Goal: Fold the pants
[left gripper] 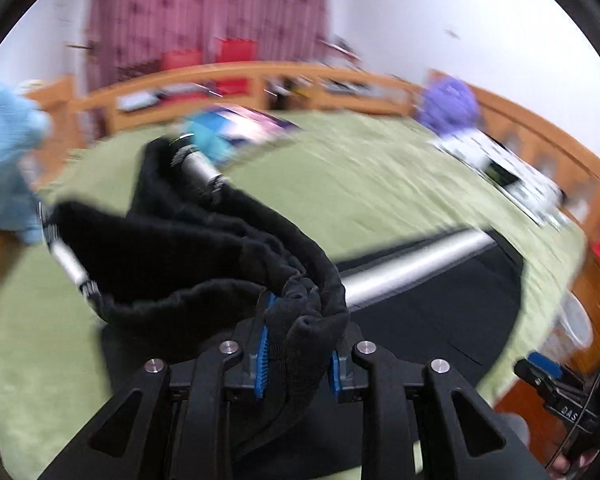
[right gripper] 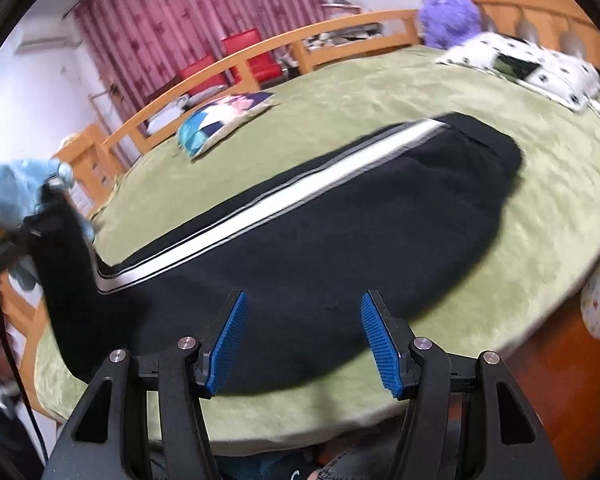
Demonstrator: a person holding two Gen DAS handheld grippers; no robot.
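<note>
Black pants [right gripper: 339, 216] with a white side stripe [right gripper: 284, 196] lie lengthwise across the green bed cover. My left gripper [left gripper: 296, 354] is shut on the bunched end of the pants [left gripper: 204, 256] and holds it lifted above the bed; the fabric hangs folded between the blue pads [left gripper: 263, 354]. It shows at the left of the right wrist view [right gripper: 40, 224], with the pants rising to it. My right gripper [right gripper: 301, 344] is open and empty, just above the near edge of the pants.
The bed cover [right gripper: 419, 92] has a colourful cushion [right gripper: 224, 116], a spotted white pillow [right gripper: 531, 68] and a purple plush toy [right gripper: 451, 14] at the far side. A wooden bed rail [right gripper: 260, 54] runs behind. The right gripper shows at the lower right of the left wrist view [left gripper: 551, 380].
</note>
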